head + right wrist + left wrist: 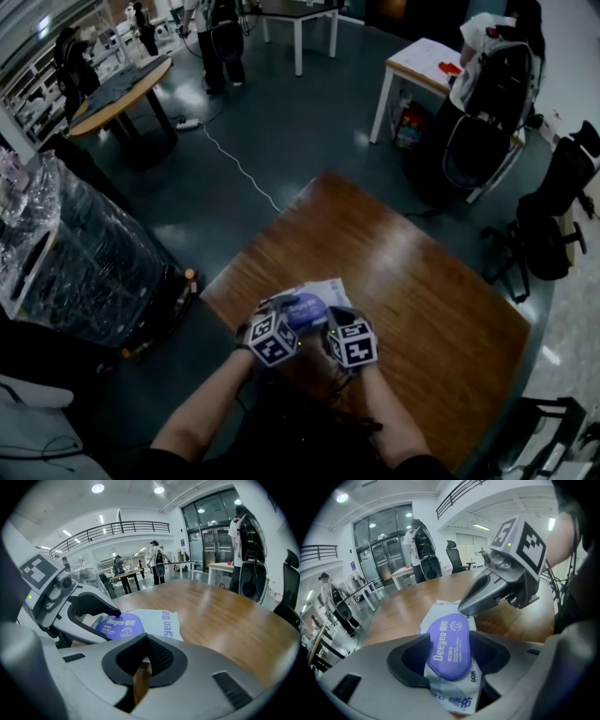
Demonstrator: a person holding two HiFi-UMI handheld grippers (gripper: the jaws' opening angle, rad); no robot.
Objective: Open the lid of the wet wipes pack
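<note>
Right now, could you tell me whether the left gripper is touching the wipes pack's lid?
Cannot tell. In the left gripper view the open left gripper straddles the purple lid, but neither a gap nor contact shows plainly.

The head view is dim and bluish, with pale glare streaks across the glossy brown wooden table (412,262). Both gripper views are brighter, lit by round ceiling lamps (98,488), and bent hard at their dark rounded edges; the purple oval lid (449,644) reads sharp.
</note>
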